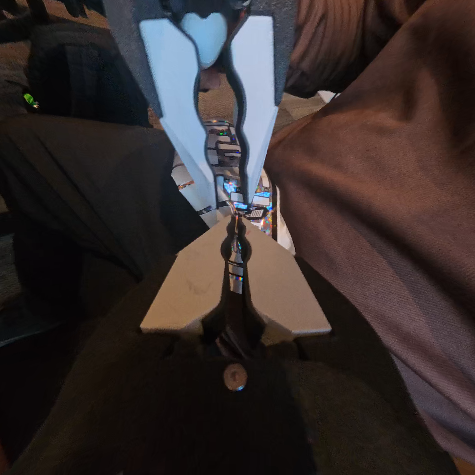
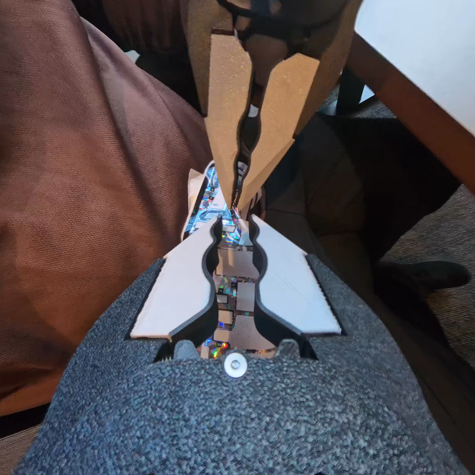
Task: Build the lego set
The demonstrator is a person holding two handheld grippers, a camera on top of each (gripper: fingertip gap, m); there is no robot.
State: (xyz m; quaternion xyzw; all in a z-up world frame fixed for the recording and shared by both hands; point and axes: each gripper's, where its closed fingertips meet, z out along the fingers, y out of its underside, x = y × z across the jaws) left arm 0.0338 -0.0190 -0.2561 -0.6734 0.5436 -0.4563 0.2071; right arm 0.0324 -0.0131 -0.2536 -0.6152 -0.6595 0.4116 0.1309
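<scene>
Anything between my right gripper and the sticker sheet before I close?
Nothing visible. The right gripper is open directly over the sticker sheet. The left gripper, apparently pinching the sheet, meets it tip to tip, so that spot is crowded.

Legible text: none. Holographic sticker sheet (image 2: 232,295), lying between and beyond the claw's fingers, carries small dark marks on its pale panels, too small and blurred to make out. No brand, number or sign elsewhere.
</scene>
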